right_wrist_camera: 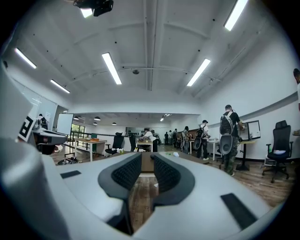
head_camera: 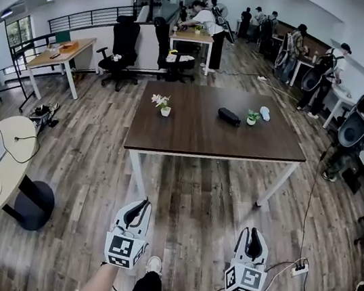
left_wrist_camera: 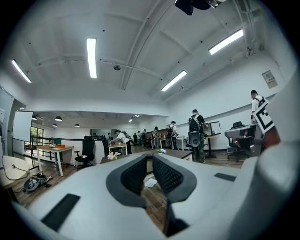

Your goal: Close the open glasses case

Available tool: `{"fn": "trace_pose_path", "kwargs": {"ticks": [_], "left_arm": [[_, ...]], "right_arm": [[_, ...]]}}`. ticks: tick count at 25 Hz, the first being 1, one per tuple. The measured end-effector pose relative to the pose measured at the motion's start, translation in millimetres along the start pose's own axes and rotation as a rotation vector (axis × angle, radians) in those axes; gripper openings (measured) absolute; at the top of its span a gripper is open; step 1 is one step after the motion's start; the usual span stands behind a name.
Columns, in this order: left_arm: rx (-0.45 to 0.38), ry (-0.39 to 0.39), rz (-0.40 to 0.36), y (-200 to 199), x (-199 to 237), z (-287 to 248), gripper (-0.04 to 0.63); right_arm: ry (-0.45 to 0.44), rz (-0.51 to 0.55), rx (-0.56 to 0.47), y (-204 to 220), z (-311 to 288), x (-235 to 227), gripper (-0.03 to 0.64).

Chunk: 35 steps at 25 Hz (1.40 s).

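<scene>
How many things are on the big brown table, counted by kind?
Plants in small white pots: 2
Black oblong glasses case: 1
Small pale blue-white object: 1
Total: 4

A dark brown worktop on white legs is seen standing on a wood-plank floor. On it, a small white pot of pale flowers is set toward the left edge. A small green plant in a white pot is placed toward the right, with a small white object just beside it. A round pale table is seen at the left, with a cable laid across it. Black office chairs are ranged behind the worktop, near a light wooden desk. A white power strip is laid on the floor at the right. Several people are gathered at desks along the far and right walls.
</scene>
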State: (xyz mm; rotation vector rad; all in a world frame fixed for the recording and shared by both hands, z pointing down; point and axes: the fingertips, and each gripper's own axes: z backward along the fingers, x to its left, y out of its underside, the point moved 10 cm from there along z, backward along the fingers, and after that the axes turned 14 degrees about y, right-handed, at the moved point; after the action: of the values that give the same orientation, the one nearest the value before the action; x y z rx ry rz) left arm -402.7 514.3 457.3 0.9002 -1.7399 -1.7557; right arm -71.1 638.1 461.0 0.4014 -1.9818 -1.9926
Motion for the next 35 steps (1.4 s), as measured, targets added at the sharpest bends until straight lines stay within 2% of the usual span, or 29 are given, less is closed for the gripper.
{"fn": "trace_pose_path", "kwargs": {"ticks": [3, 6, 13, 19, 27, 35], "left_arm": [[0.004, 0.006, 0.012, 4, 15, -15, 0.237], [0.018, 0.002, 0.015, 10, 30, -31, 0.303], [0.051, 0.003, 0.024, 20, 74, -72, 0.3], [0.062, 0.014, 0.029, 28, 133, -112, 0.293], [0.035, 0.028, 0.043, 29, 210, -169, 0.296], [0.019, 0.072, 0.046, 21, 245, -225, 0.295]], "right_arm": [[0.001, -0.012, -0.008, 0, -20, 4, 0.183], [-0.004, -0.016, -0.014, 1, -39, 7, 0.228], [-0.025, 0.02, 0.021, -3, -99, 28, 0.234], [-0.018, 0.032, 0.032, -11, -163, 58, 0.239], [0.004, 0.039, 0.031, -21, -242, 97, 0.238], [0.035, 0.029, 0.021, -27, -292, 104, 0.233]]}}
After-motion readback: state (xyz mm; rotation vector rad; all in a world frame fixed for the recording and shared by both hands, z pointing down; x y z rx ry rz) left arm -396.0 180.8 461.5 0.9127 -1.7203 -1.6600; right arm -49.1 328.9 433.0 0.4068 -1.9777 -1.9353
